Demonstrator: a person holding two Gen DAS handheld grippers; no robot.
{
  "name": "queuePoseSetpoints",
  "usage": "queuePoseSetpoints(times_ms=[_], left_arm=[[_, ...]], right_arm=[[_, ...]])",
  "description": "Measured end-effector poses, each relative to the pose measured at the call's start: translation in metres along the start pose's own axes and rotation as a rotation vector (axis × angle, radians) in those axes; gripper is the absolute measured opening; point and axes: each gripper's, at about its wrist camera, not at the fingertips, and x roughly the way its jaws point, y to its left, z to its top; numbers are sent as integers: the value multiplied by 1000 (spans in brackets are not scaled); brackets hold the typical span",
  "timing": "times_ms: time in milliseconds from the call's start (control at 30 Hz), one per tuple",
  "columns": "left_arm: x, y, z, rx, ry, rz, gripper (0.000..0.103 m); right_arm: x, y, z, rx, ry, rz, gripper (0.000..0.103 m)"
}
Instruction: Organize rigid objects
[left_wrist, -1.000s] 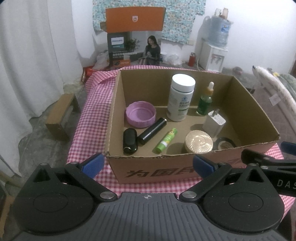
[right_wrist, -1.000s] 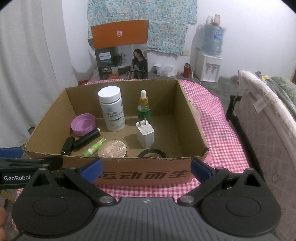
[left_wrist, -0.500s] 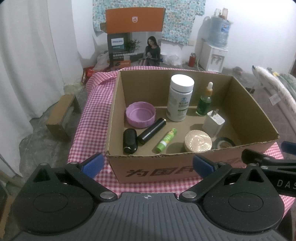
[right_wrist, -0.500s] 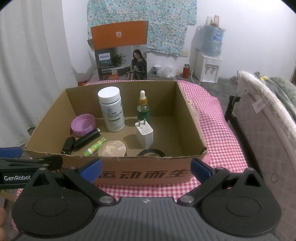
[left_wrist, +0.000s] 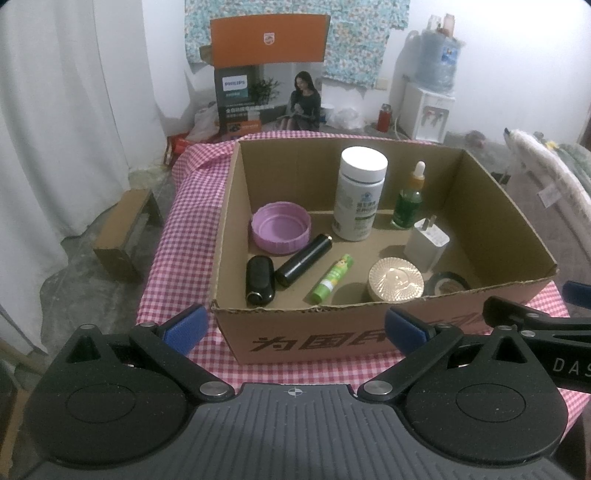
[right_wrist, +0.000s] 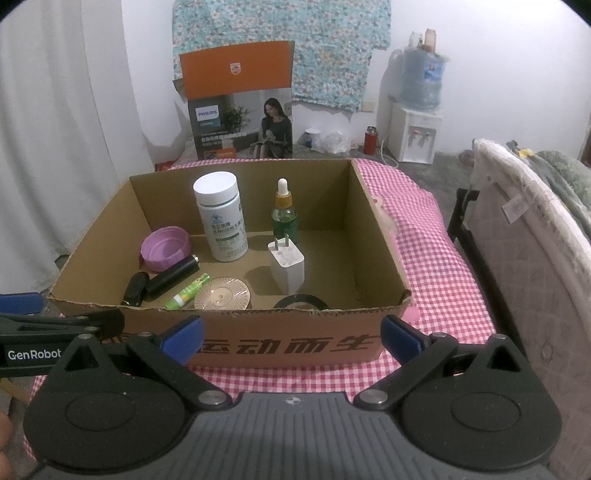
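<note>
A red-and-white checked cloth (right_wrist: 424, 258) covered the counter. Behind it, on the floor, a printed carton (right_wrist: 240, 110) with an orange raised flap stood against the wall, and a flowered fabric (right_wrist: 325, 48) hung on the wall above it. To the right stood a white water dispenser (right_wrist: 415, 134) topped by a blue bottle (right_wrist: 421, 81), with a small red flask (right_wrist: 369, 140) on the floor just beside it. A white curtain (left_wrist: 74, 110) hung at the left, near a low brown stool (left_wrist: 125, 232). A mattress (right_wrist: 535, 229) stood on edge at the right.
</note>
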Motion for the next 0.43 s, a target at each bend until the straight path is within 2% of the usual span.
queuePoseSetpoints(times_ms=[433], left_arm=[[-2, 0, -2, 3, -2, 10, 102]], right_arm=[[0, -1, -2, 7, 4, -1, 103]])
